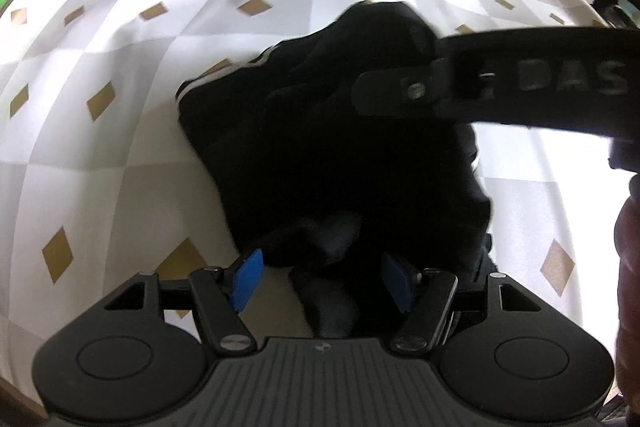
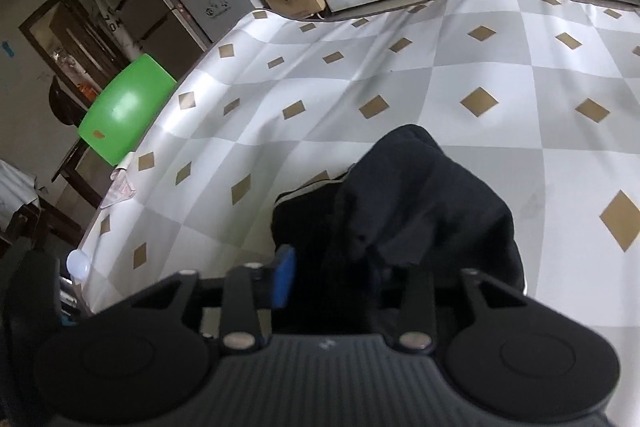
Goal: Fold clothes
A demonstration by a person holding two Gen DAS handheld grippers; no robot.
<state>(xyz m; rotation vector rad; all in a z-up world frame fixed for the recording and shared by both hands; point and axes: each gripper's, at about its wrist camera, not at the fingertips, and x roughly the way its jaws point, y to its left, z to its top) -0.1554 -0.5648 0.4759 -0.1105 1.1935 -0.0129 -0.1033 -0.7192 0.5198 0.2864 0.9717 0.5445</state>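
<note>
Left wrist view: dark garment (image 1: 332,155) lying bunched and partly doubled over on the checked cloth of the counter (image 1: 120,39), a white-striped edge showing at its left. Folded roughly, judging by the heap; squaring and flattening apparently left to do. Left tongs (image 1: 325,281) spread about halfway, blue pads (image 1: 249,279) apart, a lobe of dark fabric lying between them without either pad pressing on it. Right tool crossing the upper right above the garment.

Right wrist view: same garment (image 2: 416,211) close in front, top flap (image 2: 404,155) humped over the striped layer. Right tongs (image 2: 332,279) partly spread, left blue pad clear of the cloth, right pad lost against dark fabric; no pinch visible.
</note>
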